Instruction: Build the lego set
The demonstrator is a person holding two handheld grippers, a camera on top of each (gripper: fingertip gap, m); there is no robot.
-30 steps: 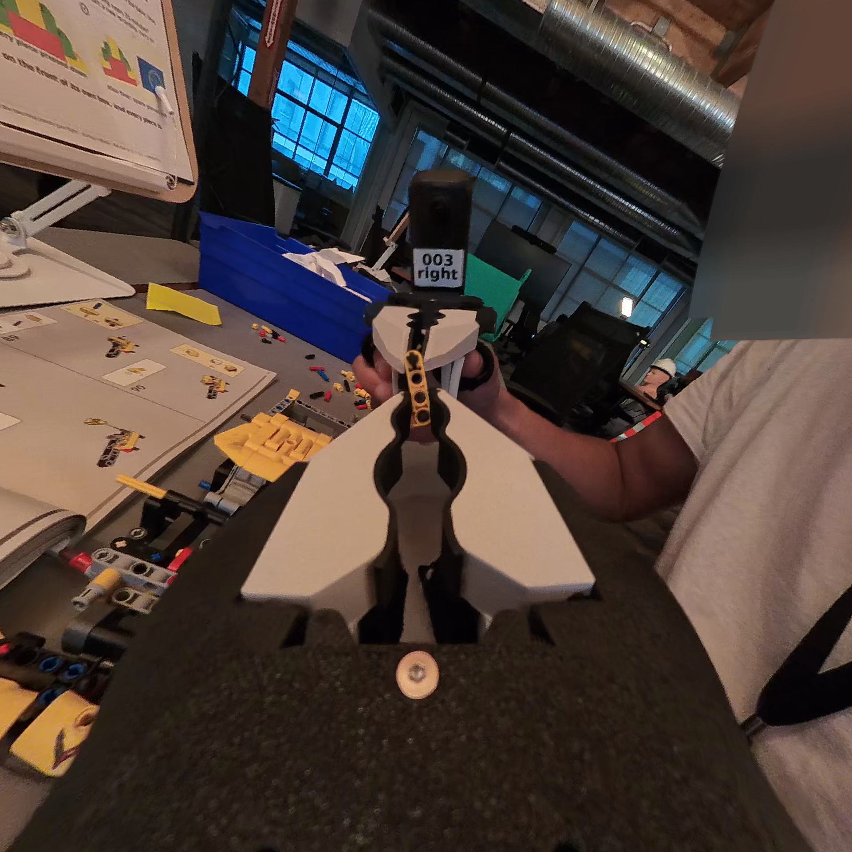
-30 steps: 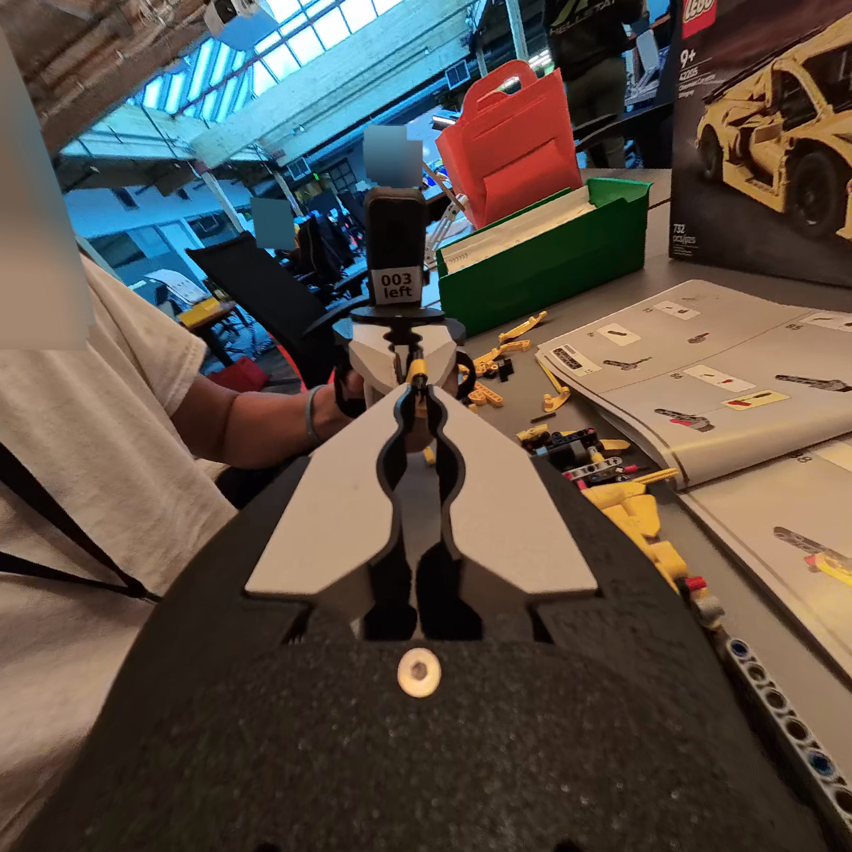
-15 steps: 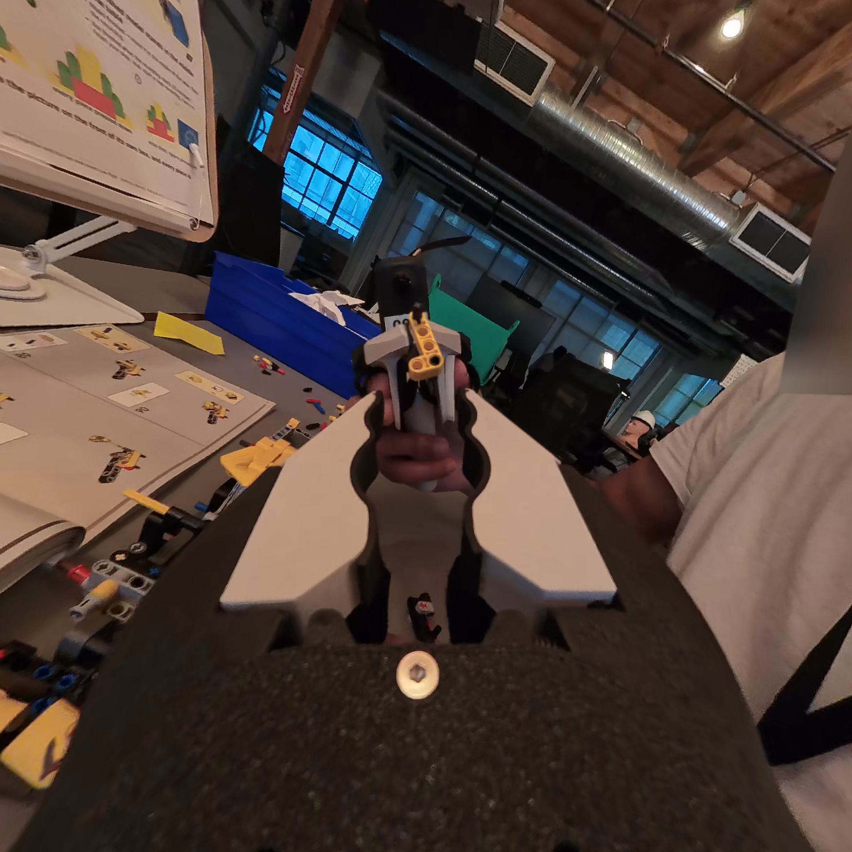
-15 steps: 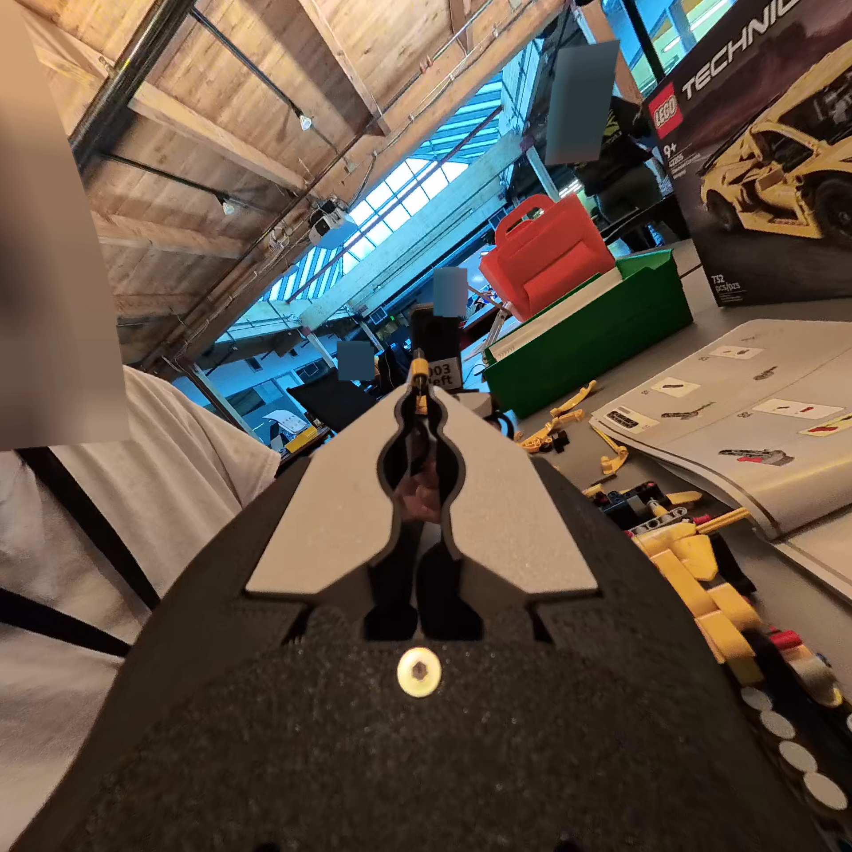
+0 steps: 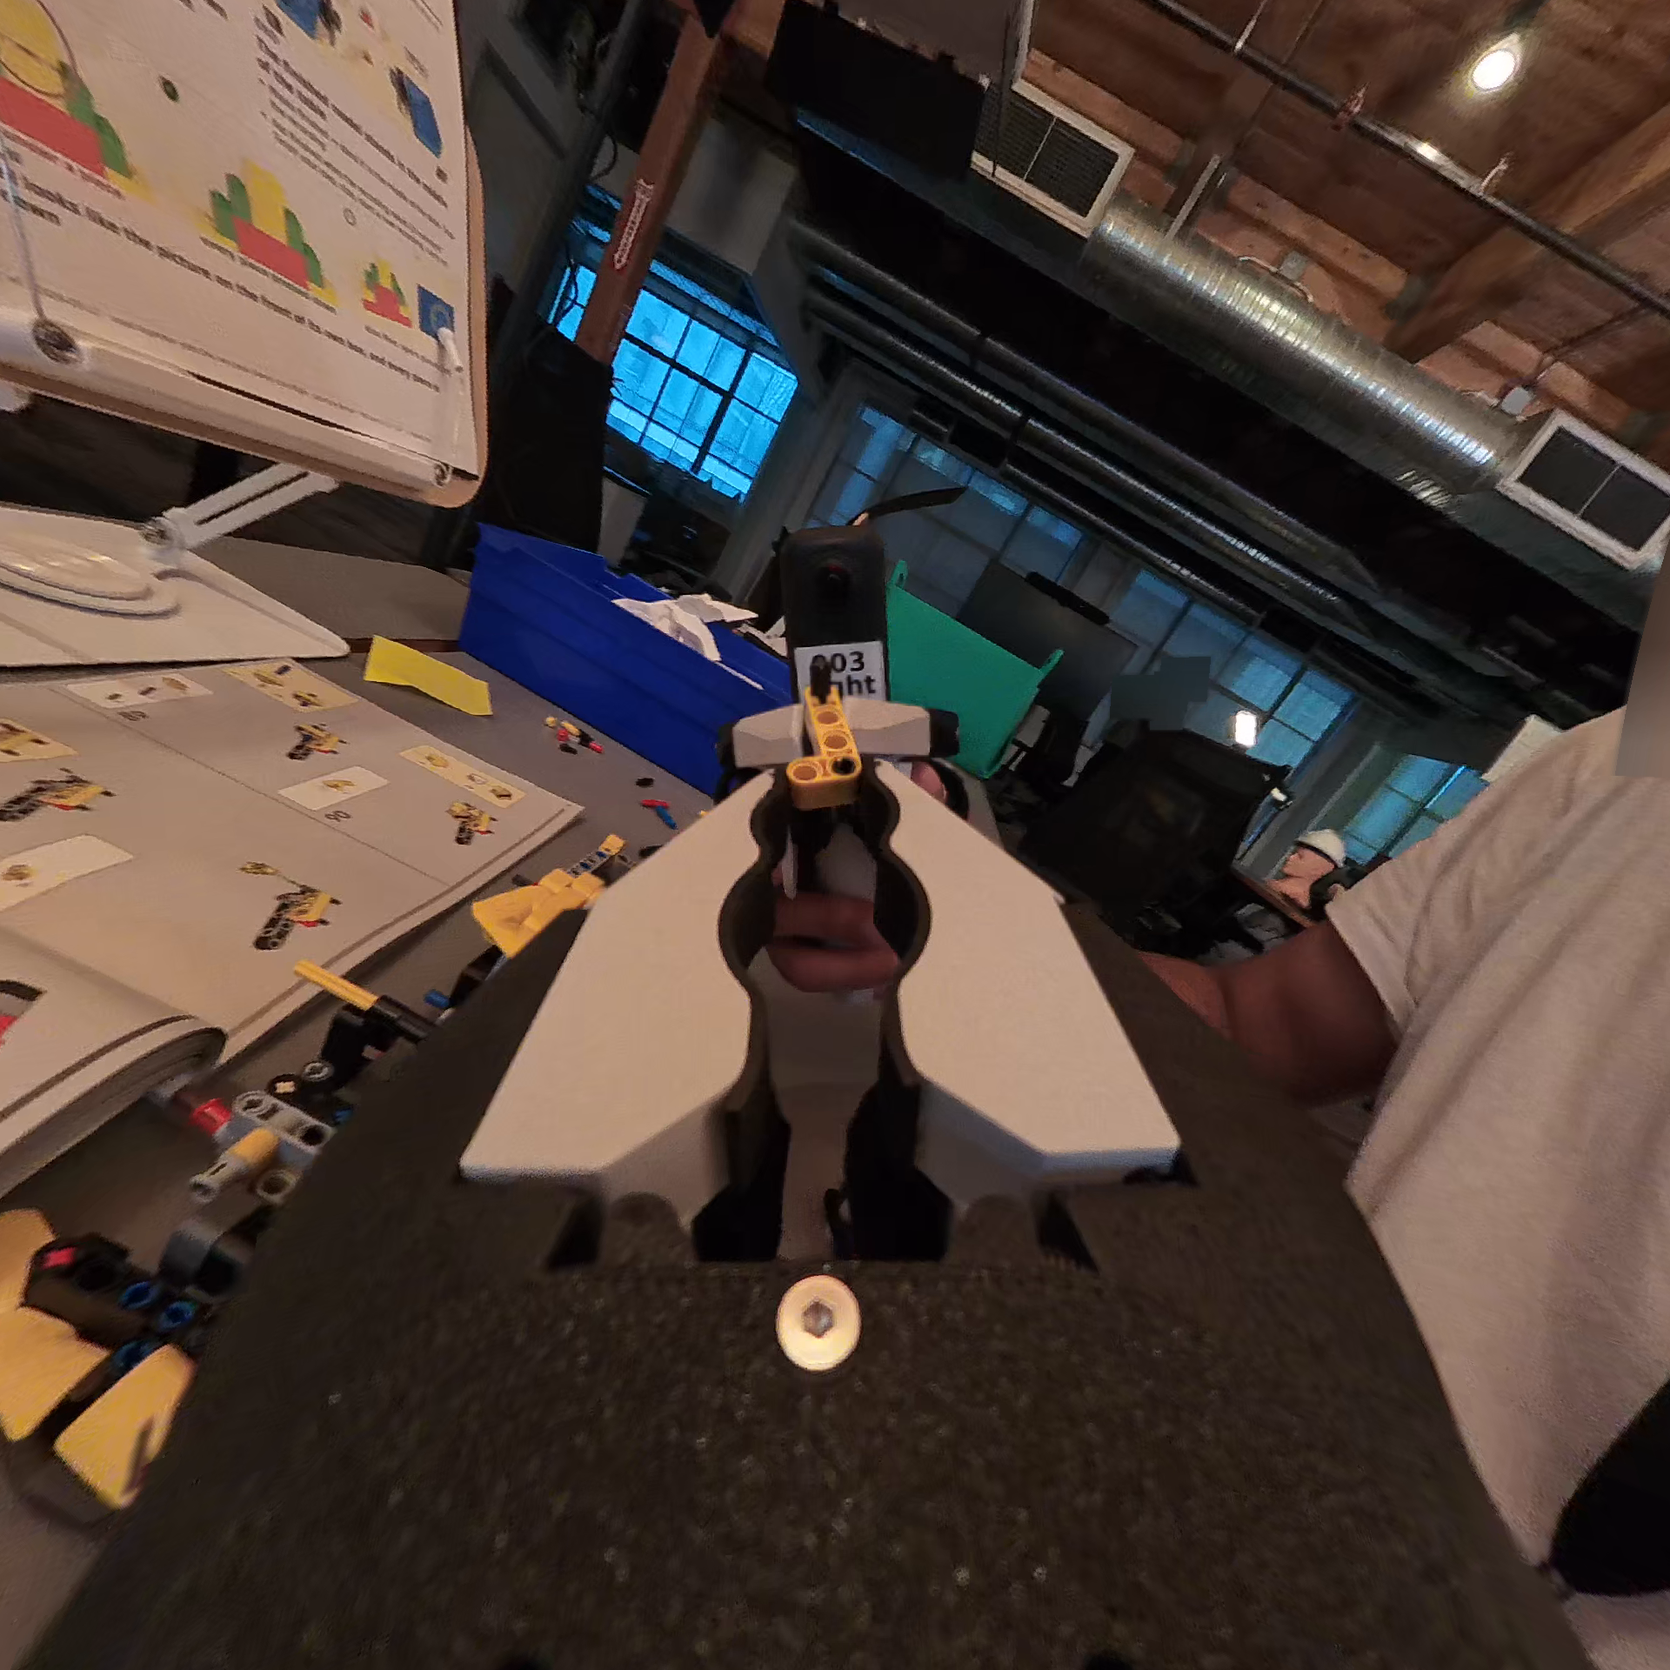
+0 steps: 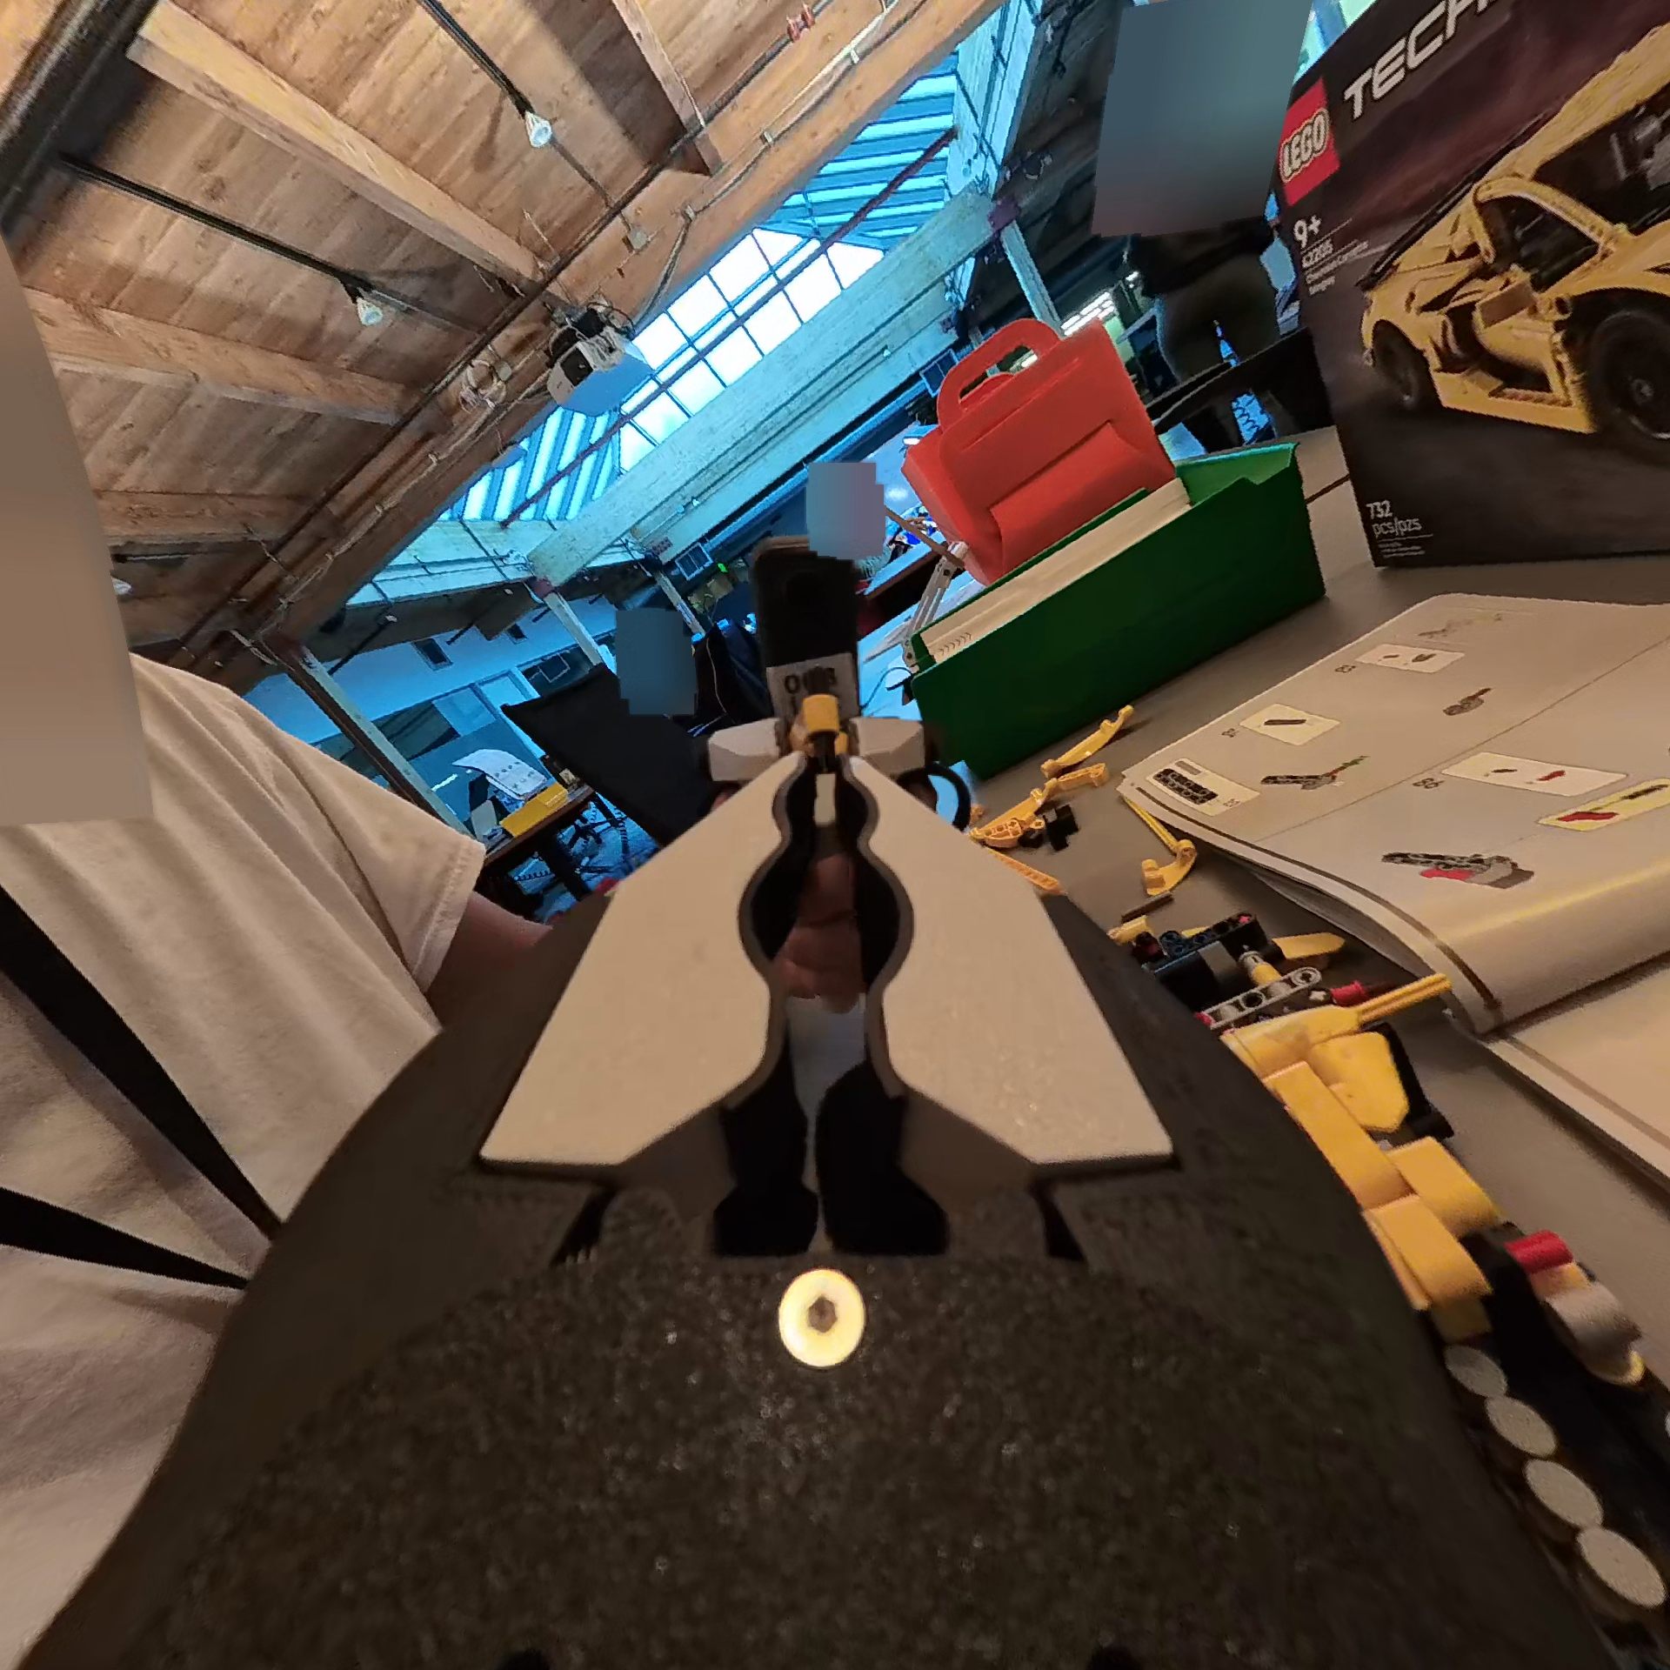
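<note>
Both grippers meet tip to tip: the left gripper [image 5: 820, 795] clamps the yellow beam [image 5: 824, 755], long axis upright, while the right gripper [image 6: 820, 768] pinches its black pin [image 6: 819, 736]

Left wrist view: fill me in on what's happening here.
A person is building a lego set, one hand-held gripper in each hand, raised above the table. The two face each other tip to tip. The small yellow L-shaped beam sits between the tips of the left hand-held gripper; the right hand-held gripper meets it from the opposite side. Loose parts and an open instruction booklet lie below.
</note>
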